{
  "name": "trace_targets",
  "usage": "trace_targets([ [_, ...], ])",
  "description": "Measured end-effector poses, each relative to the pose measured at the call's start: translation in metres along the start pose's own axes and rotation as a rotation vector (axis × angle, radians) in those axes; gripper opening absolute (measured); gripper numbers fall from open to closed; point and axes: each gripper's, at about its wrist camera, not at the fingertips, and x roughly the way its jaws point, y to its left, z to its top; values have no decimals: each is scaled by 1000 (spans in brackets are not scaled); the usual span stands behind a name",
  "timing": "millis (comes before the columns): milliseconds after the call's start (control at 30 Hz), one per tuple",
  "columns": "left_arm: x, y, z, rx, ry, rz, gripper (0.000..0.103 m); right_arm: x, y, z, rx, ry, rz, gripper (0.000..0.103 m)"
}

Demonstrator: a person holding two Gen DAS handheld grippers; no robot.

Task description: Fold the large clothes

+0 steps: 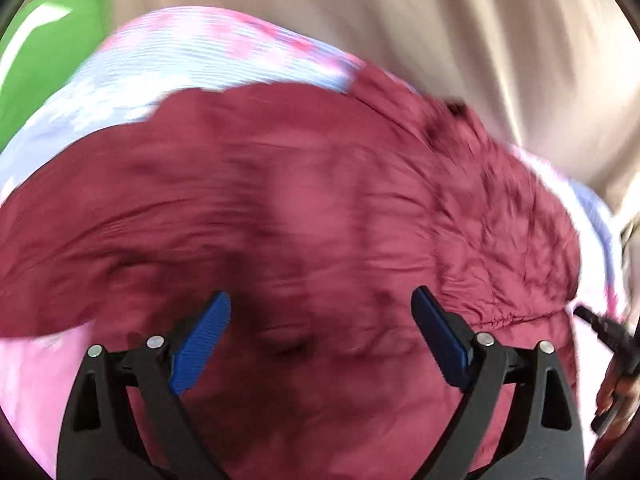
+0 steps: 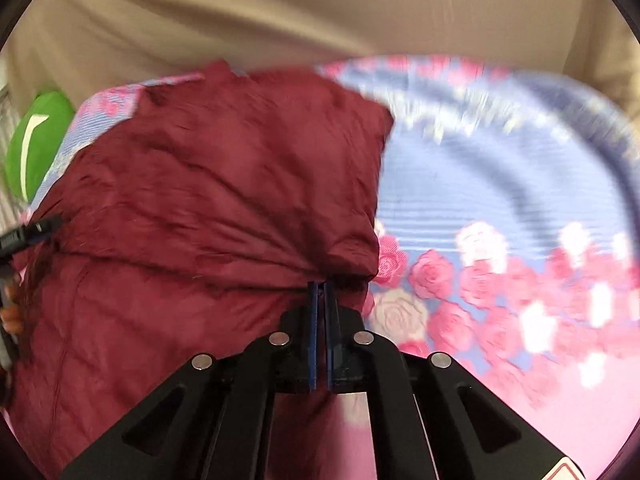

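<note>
Maroon garment (image 1: 304, 208), puffy and wrinkled, lay spread over a floral bedsheet (image 2: 500, 208) printed with pink and white roses on a blue and pink ground. In the right wrist view the garment (image 2: 208, 200) covered the left and middle of the sheet, its right edge running down beside the rose border. Beige fabric (image 2: 280, 12) filled the background behind the bed, and a green object (image 2: 38, 140) with a white mark sat at the far left past the sheet's edge.

The left gripper (image 1: 322, 330) hovered over the garment with its blue fingers (image 1: 202, 346) spread wide apart, nothing between them; that view was heavily blurred. The right gripper (image 2: 321, 304) had its fingers pressed together at a gathered fold near the lower right edge of the garment, the cloth bunching and puckering around the fingertips, so it appeared clamped on the fabric.

At the right edge of the left wrist view, part of the other gripper and a hand (image 1: 614, 392) showed; whether it touched the cloth there could not be told.
</note>
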Motion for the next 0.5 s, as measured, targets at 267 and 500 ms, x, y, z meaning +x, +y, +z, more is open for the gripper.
trace_targets([
  [267,-105,218,-25,-507,-98,197,94,-77,62,-52,0,-67,135,24],
  [500,-144,346,-61,-862,-123,270,94,-76,114,-88,-46,-36,167,26],
])
